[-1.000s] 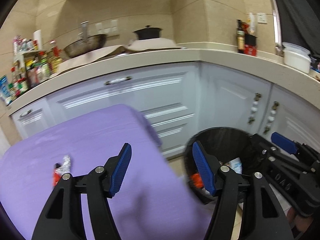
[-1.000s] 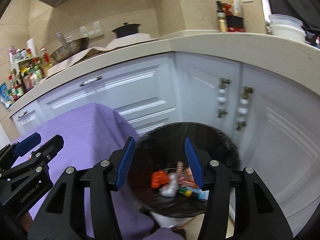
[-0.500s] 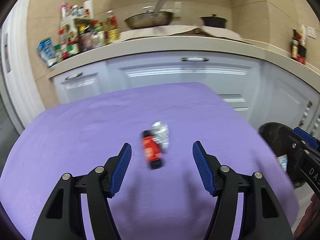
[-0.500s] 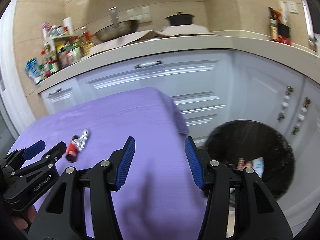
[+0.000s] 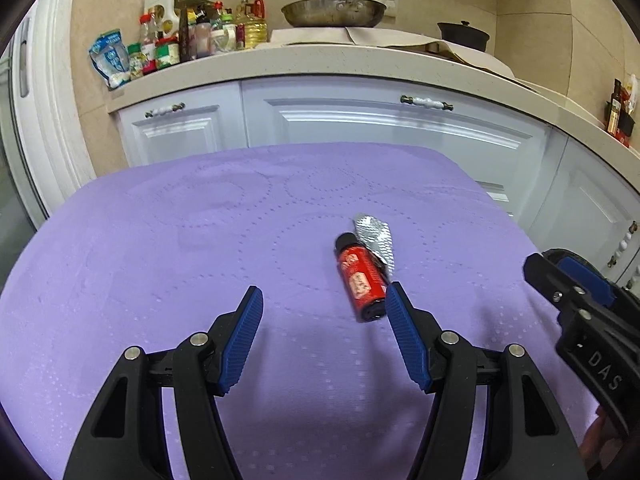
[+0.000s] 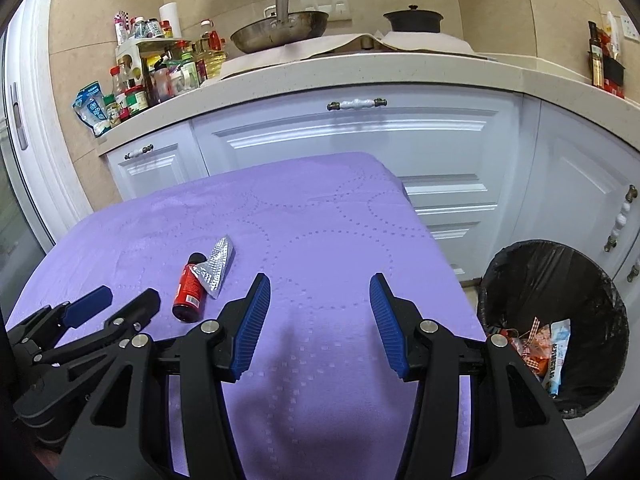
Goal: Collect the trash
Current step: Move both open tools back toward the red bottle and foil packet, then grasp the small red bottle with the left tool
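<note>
Left wrist view: left gripper [image 5: 322, 306] open, nothing btwn its blue pads, over purple cloth [image 5: 160, 248]. Red bottle [image 5: 359, 278] lies on its side on cloth, just ahead of the right-hand pad, w/ crumpled foil [image 5: 376, 236] touching its far end. Right gripper [image 6: 319, 294] also open & empty, over bare cloth, bottle & foil off to its left. Bin [image 6: 560, 280] w/ black liner stands on floor beside table, wrappers inside.
</note>
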Demonstrator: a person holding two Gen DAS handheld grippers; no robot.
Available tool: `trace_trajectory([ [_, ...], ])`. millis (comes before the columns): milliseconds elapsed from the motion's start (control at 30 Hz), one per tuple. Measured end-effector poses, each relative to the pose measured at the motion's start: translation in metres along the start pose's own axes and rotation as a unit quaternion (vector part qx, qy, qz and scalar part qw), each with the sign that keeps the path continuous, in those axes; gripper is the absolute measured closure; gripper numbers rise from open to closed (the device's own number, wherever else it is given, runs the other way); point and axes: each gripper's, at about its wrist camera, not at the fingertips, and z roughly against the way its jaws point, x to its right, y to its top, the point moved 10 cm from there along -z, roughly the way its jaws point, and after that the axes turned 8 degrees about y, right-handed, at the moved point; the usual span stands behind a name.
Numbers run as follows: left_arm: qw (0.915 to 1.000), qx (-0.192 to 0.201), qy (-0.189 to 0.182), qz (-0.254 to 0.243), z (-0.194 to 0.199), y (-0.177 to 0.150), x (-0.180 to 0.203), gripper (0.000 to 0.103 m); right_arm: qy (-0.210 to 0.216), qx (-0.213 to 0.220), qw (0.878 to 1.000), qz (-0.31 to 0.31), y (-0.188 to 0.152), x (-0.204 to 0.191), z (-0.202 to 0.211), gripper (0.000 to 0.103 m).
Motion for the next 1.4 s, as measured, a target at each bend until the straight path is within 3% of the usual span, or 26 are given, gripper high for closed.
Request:
trace_trajectory([
  [300, 0.9995, -0.024, 0.003, -0.021, -0.021, 0.003, 0.021, 0.042, 0.003, -0.004, 1.000, -0.012, 0.001, 0.012, -0.001, 0.052],
  [467, 0.9981, -0.056, -0.004, -0.024, -0.035, -0.003, 0.027, 0.071, 0.007, -0.006, 1.000, -0.017, 0.002, 0.017, -0.004, 0.052],
  [533, 0.9977, -0.063, -0.010, -0.024, -0.038, -0.005, 0.028, 0.076, 0.008, -0.007, 1.000, -0.018, 0.002, 0.017, -0.004, 0.052],
  [733, 0.9977, -0.062, -0.020, -0.018, -0.036, -0.005, 0.024, 0.077, 0.009, -0.012, 1.000, -0.014, 0.001, 0.015, -0.008, 0.052],
  [933, 0.9989, -0.045, -0.001, -0.017, -0.031, 0.000, 0.006, 0.078, 0.016, -0.015, 1.000, -0.004, 0.003, 0.001, -0.015, 0.052],
  [1400, 0.9973, -0.035, 0.059, 0.028, -0.031, 0.002, -0.097, 0.078, 0.051, -0.046, 0.997, 0.037, 0.000, -0.071, -0.055, 0.052],
])
